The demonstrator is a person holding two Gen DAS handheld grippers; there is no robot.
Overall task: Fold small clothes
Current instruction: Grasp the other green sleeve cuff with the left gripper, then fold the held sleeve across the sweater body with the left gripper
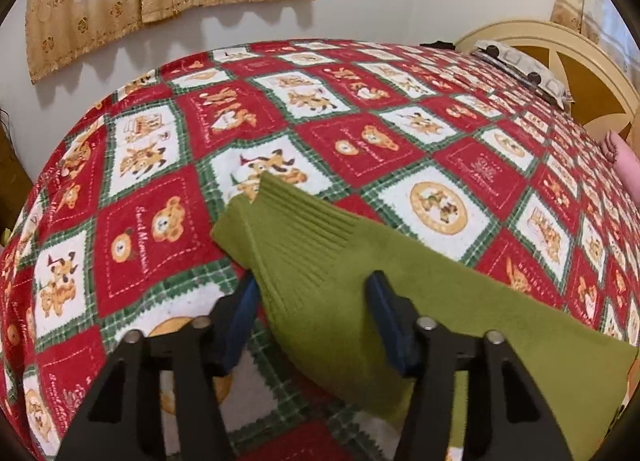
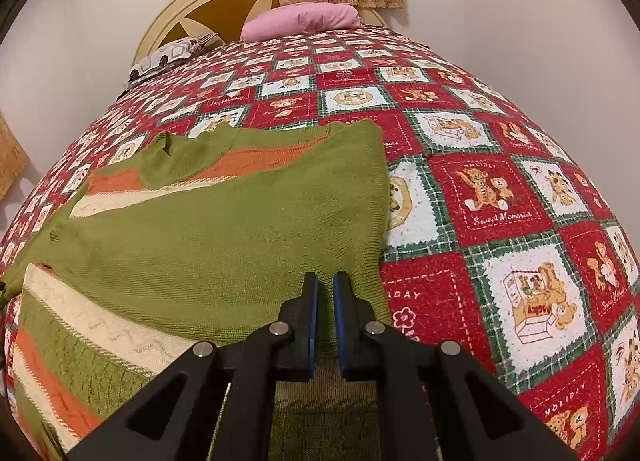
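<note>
Sweater (image 2: 224,229) edge pinched in right hand-held gripper (image 2: 325,301); left hand-held gripper (image 1: 316,297) half-spread astride its sleeve (image 1: 296,245)

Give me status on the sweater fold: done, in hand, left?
Done: one side of the green sweater looks folded over the striped front. In hand: the right gripper, jaws nearly shut, pinches the hem edge; the left gripper straddles the ribbed sleeve, pads not yet pressing. Left: fold that sleeve in, then fold the body.
</note>
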